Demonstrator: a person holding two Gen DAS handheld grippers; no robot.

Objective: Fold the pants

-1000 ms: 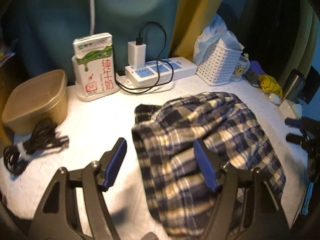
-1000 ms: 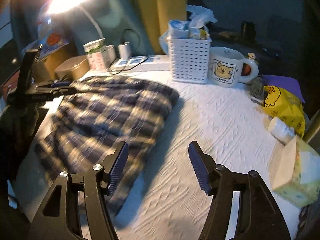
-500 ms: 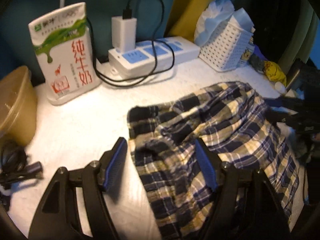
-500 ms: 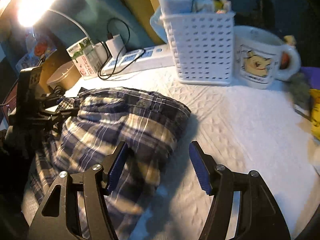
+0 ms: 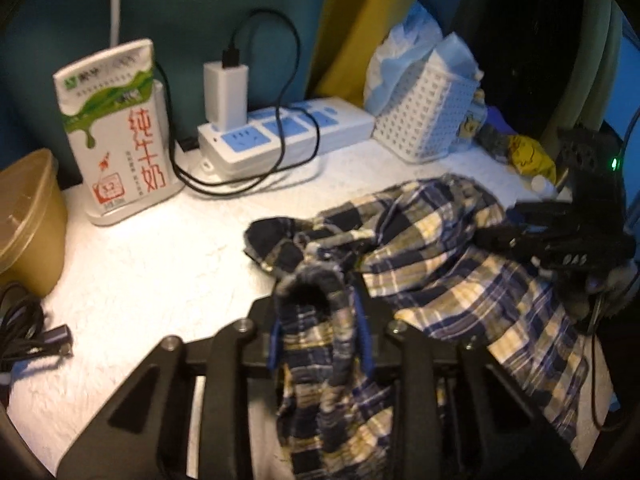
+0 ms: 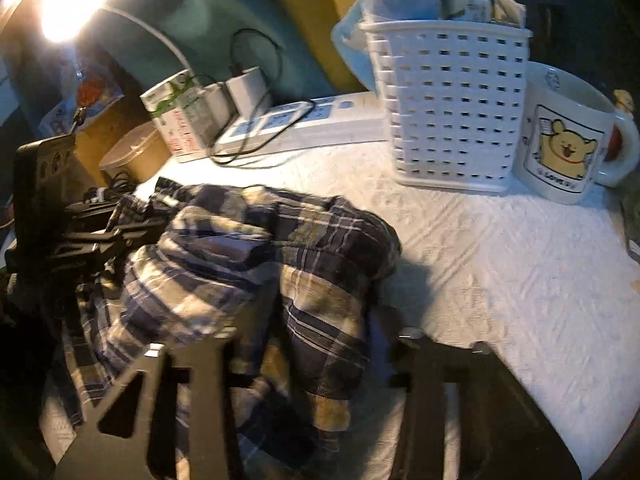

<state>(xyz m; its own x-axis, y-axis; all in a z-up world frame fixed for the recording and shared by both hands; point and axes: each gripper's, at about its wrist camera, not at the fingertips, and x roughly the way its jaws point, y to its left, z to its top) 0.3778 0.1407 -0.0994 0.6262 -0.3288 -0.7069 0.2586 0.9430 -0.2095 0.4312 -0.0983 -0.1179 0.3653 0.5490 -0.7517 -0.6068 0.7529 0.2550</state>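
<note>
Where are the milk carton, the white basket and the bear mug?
Milk carton (image 5: 116, 128), left wrist view, on its printed front face.
White basket (image 6: 452, 108), right wrist view, on its perforated front wall.
Bear mug (image 6: 564, 148), right wrist view, on the yellow bear picture.

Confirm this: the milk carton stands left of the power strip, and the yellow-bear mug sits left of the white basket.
Wrong on the mug: the right wrist view shows it right of the white basket. The milk carton does stand left of the power strip.
</note>
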